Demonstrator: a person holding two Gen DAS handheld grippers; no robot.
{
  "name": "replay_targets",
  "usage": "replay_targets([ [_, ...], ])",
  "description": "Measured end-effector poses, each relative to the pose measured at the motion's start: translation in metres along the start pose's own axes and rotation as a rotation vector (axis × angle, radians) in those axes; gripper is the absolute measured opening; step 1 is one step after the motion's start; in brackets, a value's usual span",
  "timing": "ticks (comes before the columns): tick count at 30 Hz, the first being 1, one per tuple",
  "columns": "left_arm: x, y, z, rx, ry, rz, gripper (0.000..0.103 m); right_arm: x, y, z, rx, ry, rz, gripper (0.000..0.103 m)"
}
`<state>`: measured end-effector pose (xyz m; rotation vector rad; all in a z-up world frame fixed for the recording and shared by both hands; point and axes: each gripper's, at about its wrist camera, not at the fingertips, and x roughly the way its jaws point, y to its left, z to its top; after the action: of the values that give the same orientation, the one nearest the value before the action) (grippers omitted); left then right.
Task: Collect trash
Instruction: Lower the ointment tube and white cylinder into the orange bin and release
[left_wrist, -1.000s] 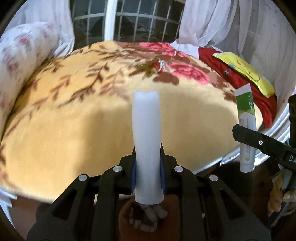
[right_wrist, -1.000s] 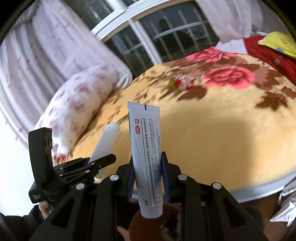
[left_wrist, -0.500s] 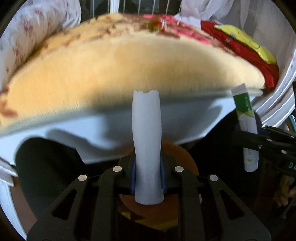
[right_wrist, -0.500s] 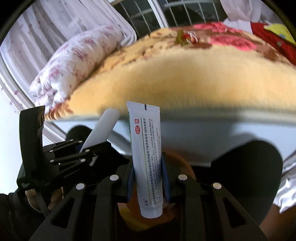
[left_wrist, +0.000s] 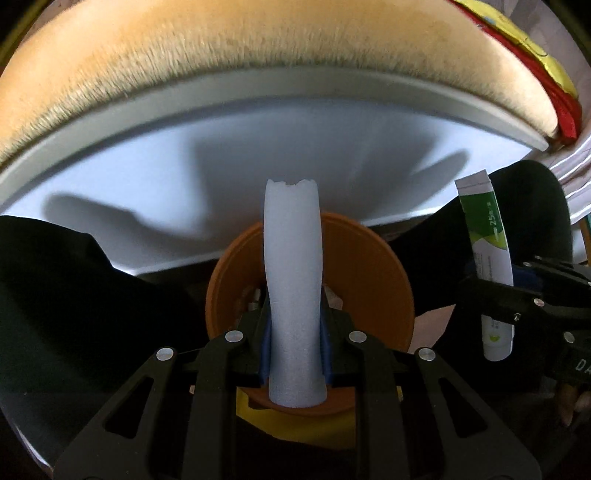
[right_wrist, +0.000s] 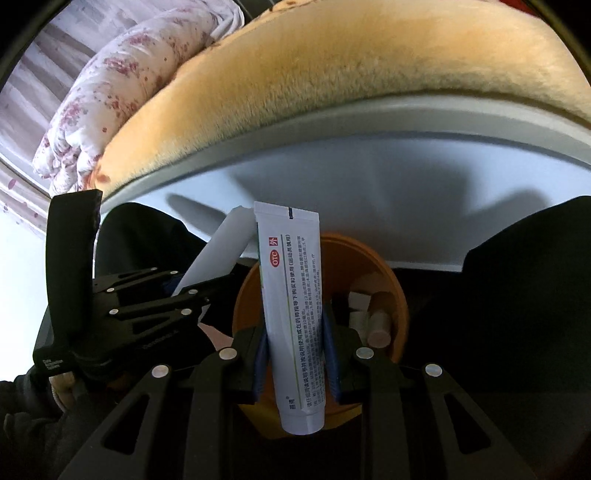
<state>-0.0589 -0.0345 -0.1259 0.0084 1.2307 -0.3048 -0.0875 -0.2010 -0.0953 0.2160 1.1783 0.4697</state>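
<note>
- The bed, its yellow plush blanket across the top of both frames, overhangs a pale frame edge; a flowered pillow sits upper left in the right wrist view.
- The orange bin is at centre frame below that edge, with small white pieces already lying inside it.
- My left tongs pinch a white foam tube near its lower end. I judge it light and soft, squashing easily, so a gentle grip low down suits.
- My right tongs pinch an ointment tube at mid-body, cap end down; it looks light, pliable and slick, and may slide.
- Room is tight: the two tools sit close together, the bed edge just ahead, so I'd release one item at a time over the bin mouth.
</note>
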Motion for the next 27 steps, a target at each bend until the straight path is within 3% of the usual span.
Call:
replay_targets([
  [5, 0.013, 0.002, 0.003, -0.015, 0.053, 0.006, 0.023, 0.016, -0.003, 0.004, 0.019, 0.046, -0.001, 0.027],
  [6, 0.016, 0.002, 0.003, -0.016, 0.071, 0.014, 0.025, 0.018, -0.005, 0.005, 0.025, 0.056, -0.003, 0.031],
  [7, 0.019, 0.003, 0.004, -0.017, 0.084, 0.028, 0.03, 0.021, -0.005, 0.006, 0.033, 0.066, -0.007, 0.044],
  [8, 0.021, 0.003, 0.004, -0.018, 0.099, 0.041, 0.041, 0.025, -0.008, 0.006, 0.045, 0.082, 0.001, 0.049],
  [10, 0.022, 0.003, 0.004, -0.02, 0.106, 0.05, 0.051, 0.027, -0.011, 0.006, 0.059, 0.087, 0.003, 0.049],
  [14, 0.021, 0.003, 0.002, -0.022, 0.105, 0.049, 0.052, 0.023, -0.009, 0.004, 0.061, 0.075, 0.001, 0.049],
  [19, 0.013, 0.004, 0.003, -0.022, 0.098, 0.03, 0.053, 0.01, -0.004, 0.002, 0.06, 0.031, -0.01, 0.057],
  [22, -0.008, 0.005, 0.003, -0.007, 0.058, -0.029, 0.053, -0.012, -0.004, 0.001, 0.031, -0.021, -0.024, 0.066],
  [25, -0.048, 0.005, 0.004, 0.024, -0.047, -0.068, 0.069, -0.039, 0.004, 0.003, -0.007, -0.102, -0.027, 0.074],
  [27, -0.071, 0.001, 0.01, 0.038, -0.13, -0.067, 0.071, -0.057, 0.007, 0.007, -0.016, -0.16, -0.017, 0.077],
])
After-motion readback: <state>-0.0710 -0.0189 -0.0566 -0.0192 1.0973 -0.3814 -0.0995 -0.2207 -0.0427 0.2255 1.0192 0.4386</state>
